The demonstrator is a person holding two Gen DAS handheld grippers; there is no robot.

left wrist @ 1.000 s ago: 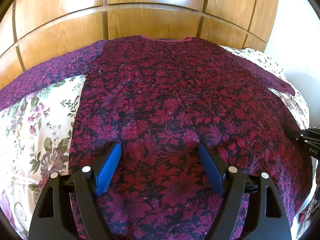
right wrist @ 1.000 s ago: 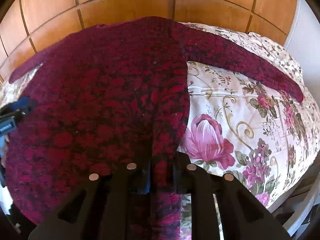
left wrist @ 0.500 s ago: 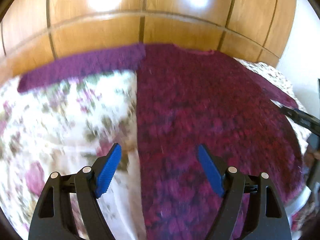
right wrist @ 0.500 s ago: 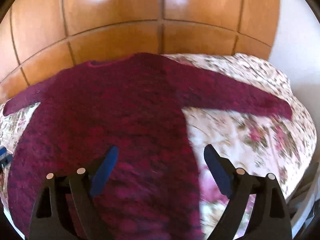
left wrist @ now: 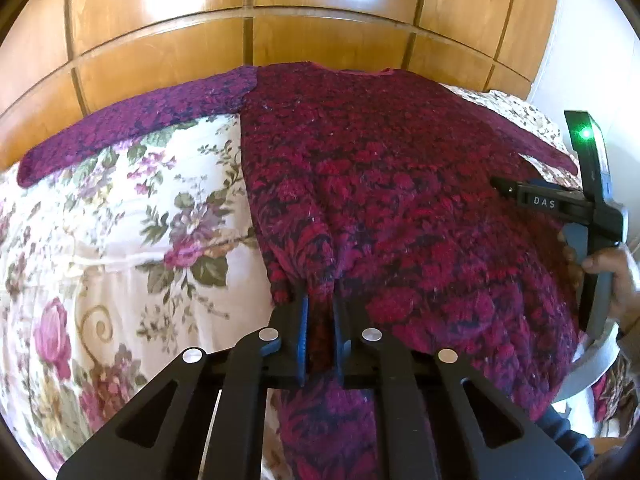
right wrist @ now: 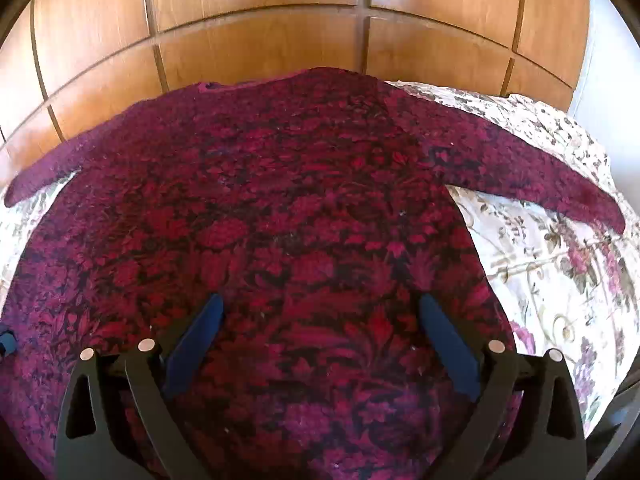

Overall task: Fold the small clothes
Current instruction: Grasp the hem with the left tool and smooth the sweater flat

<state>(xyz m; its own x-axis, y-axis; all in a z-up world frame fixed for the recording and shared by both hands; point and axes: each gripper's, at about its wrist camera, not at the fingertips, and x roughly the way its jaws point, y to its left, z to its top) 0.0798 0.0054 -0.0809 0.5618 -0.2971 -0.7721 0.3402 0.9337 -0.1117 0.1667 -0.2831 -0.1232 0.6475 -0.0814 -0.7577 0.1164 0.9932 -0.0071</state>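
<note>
While my left gripper (left wrist: 320,316) is pinching the maroon sweater's (left wrist: 400,184) lower left edge, my right gripper (right wrist: 320,316) is hovering wide open over its hem. Sweater is lying flat on the floral bedspread (left wrist: 120,232), sleeves spreading toward the wooden headboard (left wrist: 320,12)

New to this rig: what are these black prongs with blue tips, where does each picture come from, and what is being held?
They are hand-held two-finger grippers, each carrying its own fisheye camera. The left camera shows the left gripper shut on the side edge of a dark red floral sweater spread flat over a flowered bedspread, with wooden panels behind. The other tool, in the person's hand, appears at that picture's right edge. The right camera shows the right gripper open above the sweater, holding nothing.
</note>
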